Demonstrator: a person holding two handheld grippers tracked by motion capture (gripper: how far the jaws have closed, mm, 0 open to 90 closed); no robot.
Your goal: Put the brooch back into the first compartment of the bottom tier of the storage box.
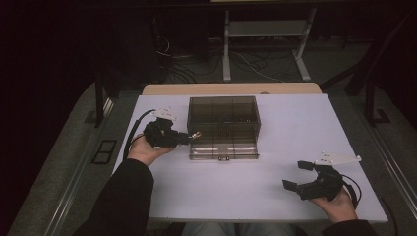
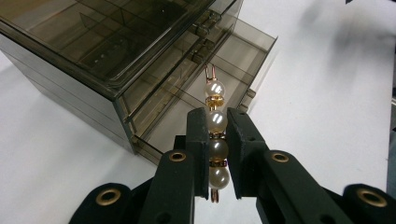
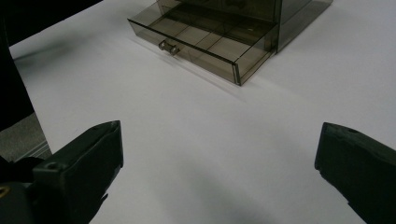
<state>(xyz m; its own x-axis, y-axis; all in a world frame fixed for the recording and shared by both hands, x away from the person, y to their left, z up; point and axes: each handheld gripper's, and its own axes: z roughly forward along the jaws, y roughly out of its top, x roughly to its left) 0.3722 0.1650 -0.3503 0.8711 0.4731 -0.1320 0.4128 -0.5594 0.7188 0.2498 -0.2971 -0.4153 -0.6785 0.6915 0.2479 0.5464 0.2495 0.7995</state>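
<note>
The white bench (image 1: 275, 187) carries one smoked-plastic drawer box (image 1: 223, 115), standing near its far edge, with the bottom drawer (image 1: 223, 147) pulled out toward the person. Dividers split that drawer into compartments, and a small metal knob (image 3: 168, 46) sits on its front wall.

The right tongs (image 1: 297, 174) rest low on the near right of the bench, well apart from the box, spread wide with nothing between them. They seem best left there, ready to steady the box if it slides.

The left tongs (image 1: 189, 136) hover just beside the left end of the open drawer, clamped on a pearl hair clip (image 2: 215, 135). The clip is gripped across its middle pearls; one pearl and a gold loop stick out past the tips, pointing toward the drawer's left compartment.

The step in hand looks like placing the clip in the drawer. To do it well, carry the clip over the side wall rather than against it, since the protruding end could catch the rim or a divider. Line its length up with the long side of a compartment, lower until the pearls are close to the floor, then open the tongs gently so the round beads do not roll or bounce out.
</note>
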